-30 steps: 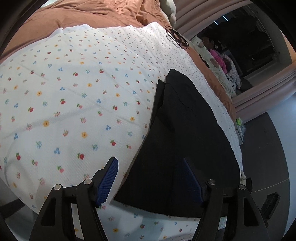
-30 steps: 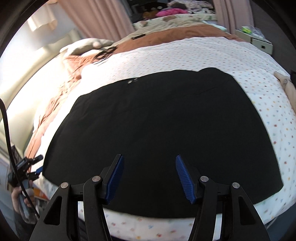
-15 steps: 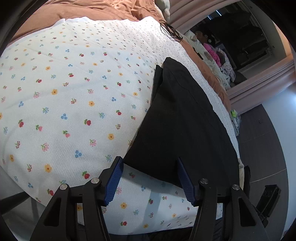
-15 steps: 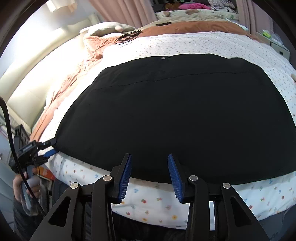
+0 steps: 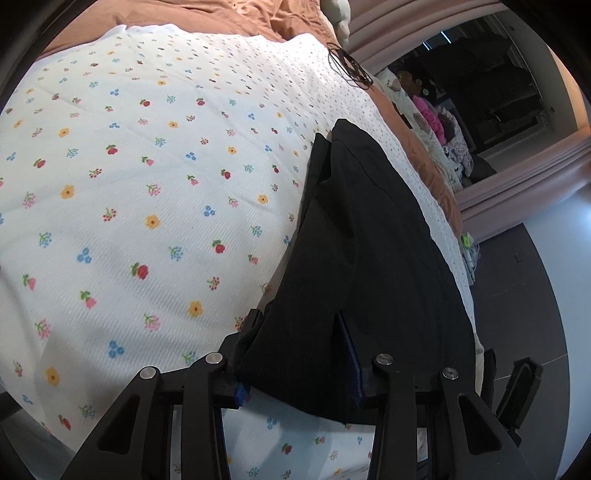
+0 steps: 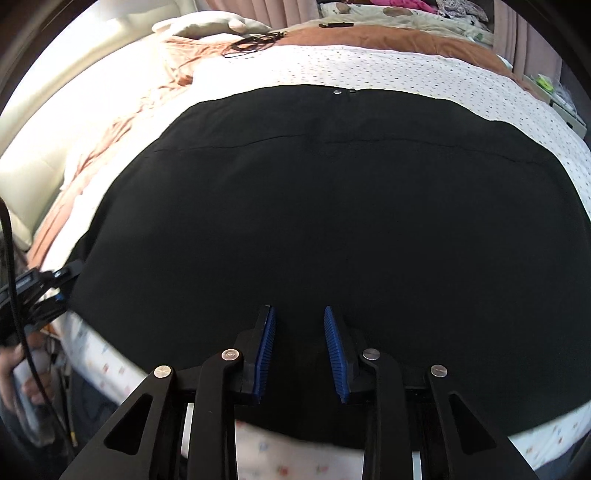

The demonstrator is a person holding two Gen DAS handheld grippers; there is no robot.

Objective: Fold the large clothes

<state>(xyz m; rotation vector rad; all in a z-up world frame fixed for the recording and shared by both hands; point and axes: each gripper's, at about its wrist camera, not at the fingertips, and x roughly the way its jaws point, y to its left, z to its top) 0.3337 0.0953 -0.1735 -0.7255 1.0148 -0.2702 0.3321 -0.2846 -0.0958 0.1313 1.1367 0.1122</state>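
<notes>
Left gripper point(image 5: 301, 354) closing, corner of black garment point(image 5: 369, 236) between its jaws. Right gripper point(image 6: 299, 350) closing over the near hem at 6 o'clock. Garment lies flat on the floral bedspread point(image 5: 147, 184). Bite only cloth, not bedspread; lift both together.

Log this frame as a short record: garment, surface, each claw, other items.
garment: black garment lying flat on the bed
surface: white floral bedspread over a brown cover
left claw: closing, garment corner between its jaws
right claw: closing over the garment's near edge, gap visible
other: black cable near the pillow
</notes>
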